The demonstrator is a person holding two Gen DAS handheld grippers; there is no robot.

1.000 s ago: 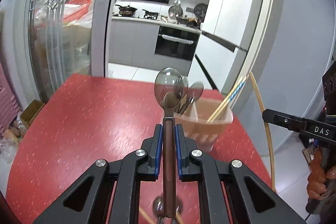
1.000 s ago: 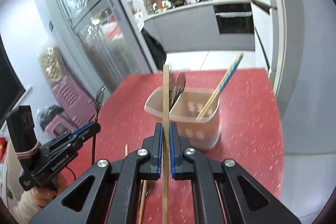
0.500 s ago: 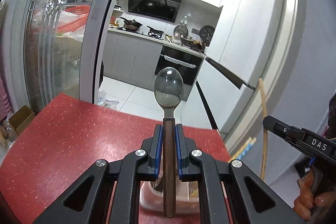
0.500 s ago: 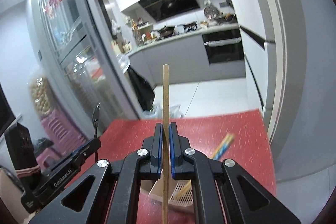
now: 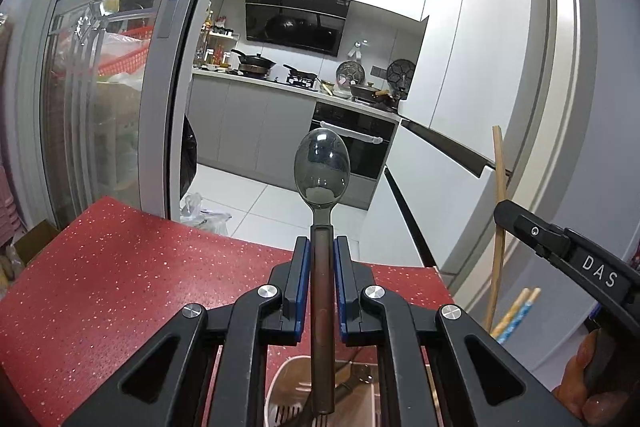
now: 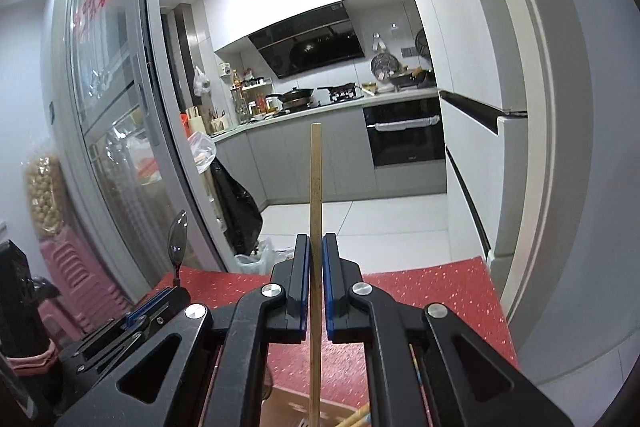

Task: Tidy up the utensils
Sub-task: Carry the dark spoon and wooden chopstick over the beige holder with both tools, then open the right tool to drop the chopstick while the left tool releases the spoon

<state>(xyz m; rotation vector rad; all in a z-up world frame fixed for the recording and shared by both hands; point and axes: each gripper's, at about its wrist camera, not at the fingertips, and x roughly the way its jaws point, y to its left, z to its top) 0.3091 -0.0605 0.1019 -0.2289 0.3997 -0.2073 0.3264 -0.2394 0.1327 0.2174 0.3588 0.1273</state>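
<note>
Speckled red table [image 5: 100, 291] at left; my left gripper [image 5: 321, 267] is clamped on a brown-handled spoon [image 5: 322, 167], its glossy oval bowl upright above the pale slotted holder [image 5: 286, 403]. At right, my right gripper [image 6: 316, 267], lettered "DAS", pinches a straight wooden chopstick [image 6: 315, 187] upright over that holder.

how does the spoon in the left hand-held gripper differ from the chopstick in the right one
The spoon is dark metal with a broad oval bowl; the chopstick is a pale, thin, plain wooden stick. The spoon's handle spreads its jaws wider than the chopstick does. Both stand upright, clamped, over the utensil holder.
</note>
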